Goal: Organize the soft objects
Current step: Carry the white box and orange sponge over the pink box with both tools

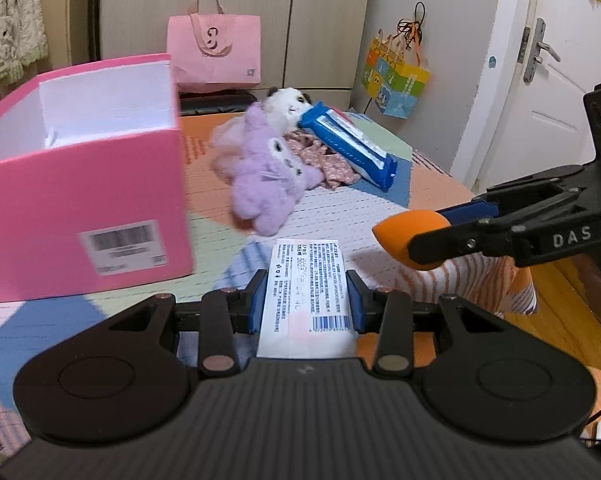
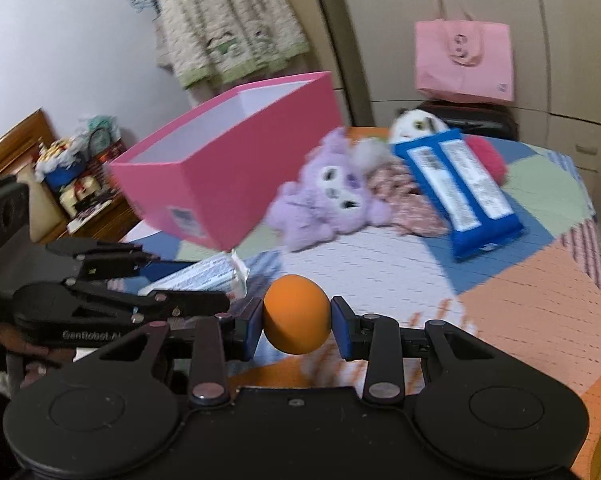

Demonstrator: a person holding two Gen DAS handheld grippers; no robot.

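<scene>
Occlusions and blur, both wrist views

White plush [image 1: 288,105] mostly hidden behind blue wipes pack [image 1: 350,142]; red plush [image 2: 490,156] half covered by it too. Pink box [image 1: 80,184] cut by left edge, floor unseen. White packet [image 1: 306,292] print too small to read. Purple plush [image 2: 332,196] motion-blurred.

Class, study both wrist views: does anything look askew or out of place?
Yes. The blue pack lies tilted, propped across the panda toy and floral cloth instead of flat. The purple plush sprawls beside them; all remain outside the pink box.
</scene>
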